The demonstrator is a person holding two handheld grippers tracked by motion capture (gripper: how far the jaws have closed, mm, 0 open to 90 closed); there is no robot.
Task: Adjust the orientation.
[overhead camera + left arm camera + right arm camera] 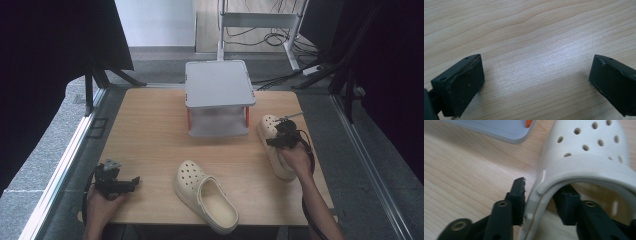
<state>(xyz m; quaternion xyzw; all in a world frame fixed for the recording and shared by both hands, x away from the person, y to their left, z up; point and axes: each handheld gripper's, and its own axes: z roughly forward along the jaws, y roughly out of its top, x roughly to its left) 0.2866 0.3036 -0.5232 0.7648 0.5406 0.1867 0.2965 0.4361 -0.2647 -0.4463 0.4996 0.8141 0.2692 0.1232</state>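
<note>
**Right jaws on the side wall of the far clog**

Over by the right edge of the bench (150,120), the right gripper (537,202) has its jaws straddling the side wall of a cream clog (274,145), one jaw outside the shoe and the other down inside the opening. In the right gripper view the outer jaw sits right against the wall near where the strap pivots; the inner one looks close to it, though I can't be sure it is pressing yet. So the jaws are narrow, about the thickness of that wall, and I would call it a grip that is only just seated.

To do this well, I reckon the person should make sure both jaws are flat on the wall before lifting. The foam is soft and will squash, so a bite low and deep on the wall ought to hold better than one at the rim. The shoe will likely hang toe-down from a side grip, so a slow lift would be wise. The grey two-tier stand (220,85) at the back edge sits just beside the clog's toe, so the toe should be lifted clear of it rather than dragged past.

The second clog (205,196) lies near the front edge, well apart from both grippers. The left gripper (536,82) waits at the front left corner, its jaws wide with bare wood between them.
</note>
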